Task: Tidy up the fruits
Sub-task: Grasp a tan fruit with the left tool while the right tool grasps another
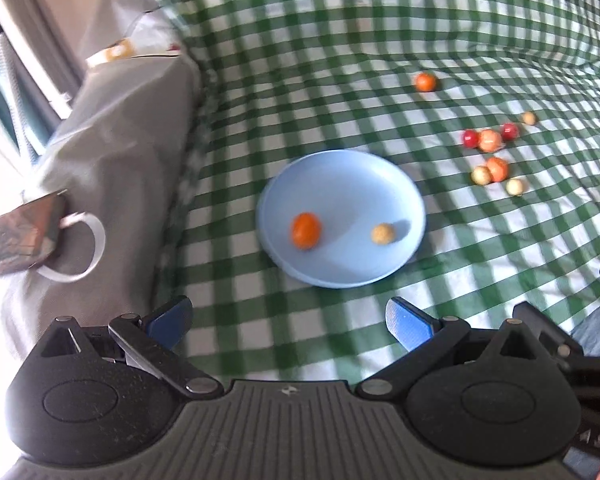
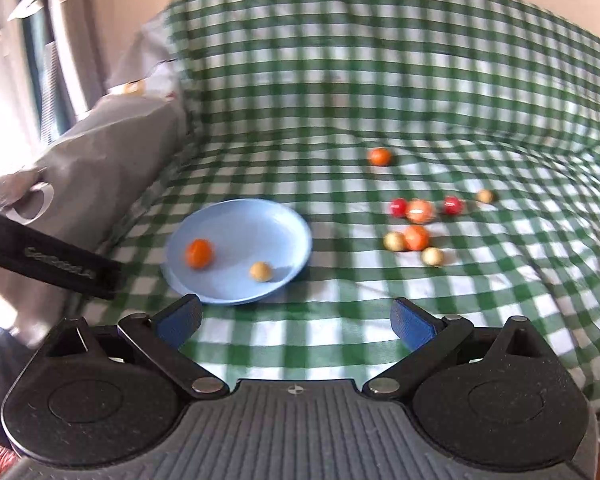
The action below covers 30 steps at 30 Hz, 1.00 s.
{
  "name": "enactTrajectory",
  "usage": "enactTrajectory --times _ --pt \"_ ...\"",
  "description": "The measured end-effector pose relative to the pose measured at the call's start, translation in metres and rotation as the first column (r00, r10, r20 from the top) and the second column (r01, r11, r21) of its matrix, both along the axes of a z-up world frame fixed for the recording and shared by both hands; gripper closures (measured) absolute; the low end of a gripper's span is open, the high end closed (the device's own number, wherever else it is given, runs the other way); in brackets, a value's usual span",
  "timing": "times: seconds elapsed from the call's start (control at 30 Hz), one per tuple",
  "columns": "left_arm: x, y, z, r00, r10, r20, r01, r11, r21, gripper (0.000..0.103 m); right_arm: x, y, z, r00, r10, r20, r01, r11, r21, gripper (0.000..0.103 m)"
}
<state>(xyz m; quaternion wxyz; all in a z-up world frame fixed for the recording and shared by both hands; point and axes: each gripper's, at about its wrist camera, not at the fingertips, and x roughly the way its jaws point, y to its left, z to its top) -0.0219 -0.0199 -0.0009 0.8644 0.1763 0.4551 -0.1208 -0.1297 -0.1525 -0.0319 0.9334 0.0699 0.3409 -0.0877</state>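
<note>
A light blue plate [image 1: 351,176] lies on the green checked cloth; it also shows in the right wrist view [image 2: 252,220]. In it are an orange fruit [image 1: 305,230] [image 2: 198,253] and a small tan fruit [image 1: 382,233] [image 2: 260,271]. To its right lies a cluster of several small red, orange and tan fruits [image 1: 493,156] [image 2: 417,224], and a lone orange fruit [image 1: 425,82] [image 2: 380,156] lies farther back. My left gripper [image 1: 290,320] is open and empty, just short of the plate. My right gripper [image 2: 296,322] is open and empty, in front of the plate's right side.
A grey bag [image 1: 112,152] [image 2: 100,168] with a white ring handle stands left of the plate. A dark phone-like object [image 1: 20,236] lies against it. The left gripper's black body [image 2: 52,262] reaches in from the left. The cloth [image 1: 379,20] rises in folds at the back.
</note>
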Motion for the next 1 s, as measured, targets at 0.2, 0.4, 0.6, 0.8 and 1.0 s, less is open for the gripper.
enactTrajectory --times 0.2,0.4,0.6,0.8,1.0 --pt "0.028 -0.064 -0.013 0.995 -0.095 -0.045 0.093 0.995 -0.036 0.000 0.009 -0.060 -0.022 0.980 -0.199 -0.009 0.199 0.980 -0.004 0.003" --pt "0.062 -0.141 -0.049 0.974 -0.223 -0.029 0.223 0.975 0.003 0.000 0.037 -0.125 -0.062 0.946 -0.324 -0.035 0.321 0.945 -0.058 0.003" --pt "0.103 -0.202 -0.095 0.943 -0.327 -0.062 0.327 0.945 -0.005 0.000 0.089 -0.168 -0.112 0.955 -0.295 -0.036 0.289 0.950 -0.117 0.003" --pt "0.135 -0.239 -0.135 0.929 -0.355 -0.110 0.356 0.934 -0.008 0.000 0.130 -0.190 -0.141 0.979 -0.203 -0.031 0.199 0.975 -0.101 0.007" --pt "0.145 -0.257 -0.154 0.917 -0.374 -0.141 0.372 0.927 -0.042 0.001 0.138 -0.202 -0.150 0.975 -0.218 -0.040 0.212 0.970 -0.119 0.077"
